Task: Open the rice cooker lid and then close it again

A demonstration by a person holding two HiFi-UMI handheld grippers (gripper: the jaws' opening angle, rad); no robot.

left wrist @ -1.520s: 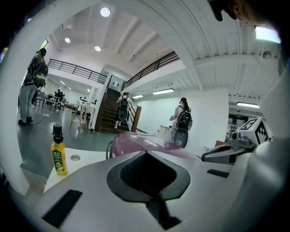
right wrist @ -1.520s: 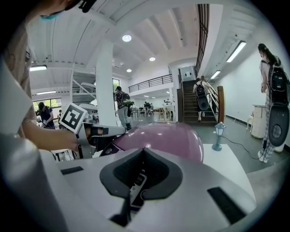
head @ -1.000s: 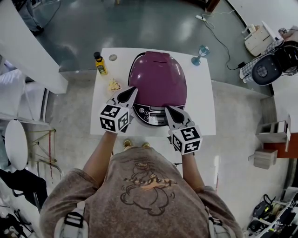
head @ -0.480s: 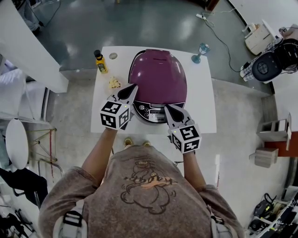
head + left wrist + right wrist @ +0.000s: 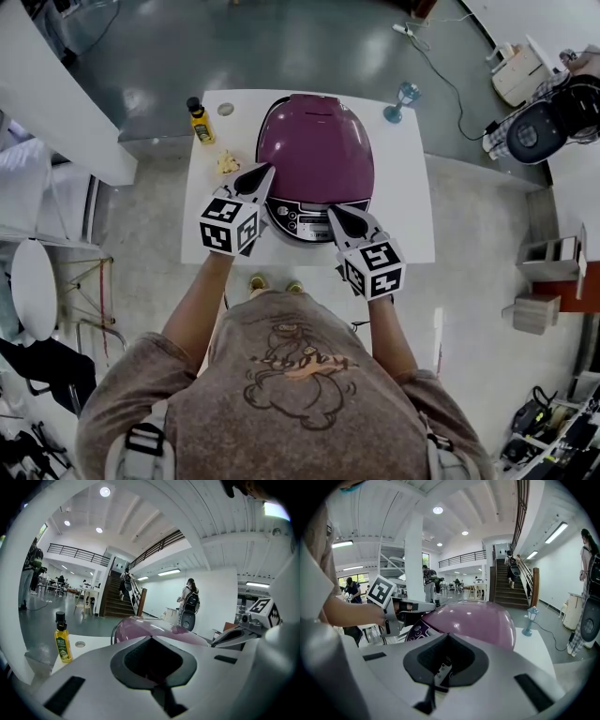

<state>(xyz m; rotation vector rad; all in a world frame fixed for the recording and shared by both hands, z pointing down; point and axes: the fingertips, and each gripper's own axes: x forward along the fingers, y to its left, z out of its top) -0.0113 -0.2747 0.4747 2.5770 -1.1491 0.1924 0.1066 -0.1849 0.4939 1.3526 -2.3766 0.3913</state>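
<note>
**Rice cooker.** The rice cooker (image 5: 316, 159) is found at the centre of the white table (image 5: 410, 225). Its purple lid (image 5: 317, 131) is down and seated, and the control panel (image 5: 302, 221) is turned to 6 o'clock, toward the person. The opening step is judged not yet begun.

**Tongs.** The left tongs (image 5: 261, 174) are held at the cooker's 8 o'clock flank, with the tip just beside the lid's edge. The right tongs (image 5: 335, 215) are held at 5 o'clock, by the right end of the panel. Contact with the body cannot be confirmed at either tip. In each gripper view both tongs are seen clenched tip to tip, with nothing gripped.

**Assessment.** Clenched tips give a firm point for pressing, so the stance at the front edge is judged to be a bracketing of the latch area. The hinge is presumed to lie at 12 o'clock.

**Surroundings.**
- An oil bottle (image 5: 198, 122) stands at 10 o'clock.
- A small crumpled yellowish item (image 5: 227, 164) lies between the bottle and the left tongs.
- A blue goblet (image 5: 403, 97) stands at 1 o'clock, near the table corner.

All three are set to the sides of the cooker, so the lid's swing is judged unobstructed.
</note>
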